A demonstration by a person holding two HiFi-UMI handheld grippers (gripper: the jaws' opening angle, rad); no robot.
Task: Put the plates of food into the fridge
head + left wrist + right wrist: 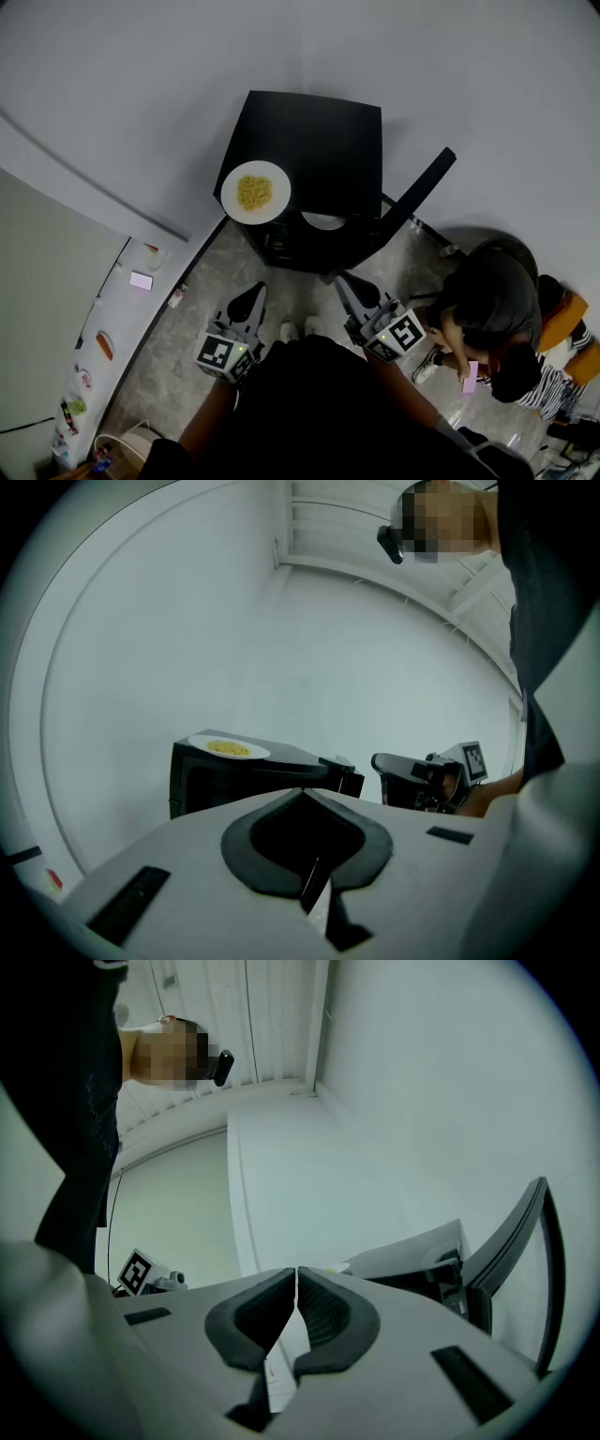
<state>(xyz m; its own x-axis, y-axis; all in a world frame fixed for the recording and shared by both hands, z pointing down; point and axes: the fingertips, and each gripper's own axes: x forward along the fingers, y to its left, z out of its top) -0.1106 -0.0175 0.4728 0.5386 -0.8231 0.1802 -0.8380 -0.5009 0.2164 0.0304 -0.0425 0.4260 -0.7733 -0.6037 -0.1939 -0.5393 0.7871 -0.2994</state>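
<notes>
White plate [255,192] of loose food, front-left corner of fridge [319,141] top: likely stiff, slick, pinch rim level; left hand-held gripper [250,293] and right hand-held gripper [343,279] closed, empty.

White plate [255,192] of yellow food on top of a small black fridge [319,141]
The round plate lay flat at the top's front left corner, its rim just over the edge. The fridge door [420,192] stood swung open, and part of a second white plate [323,222] showed below the top's front edge.
</notes>
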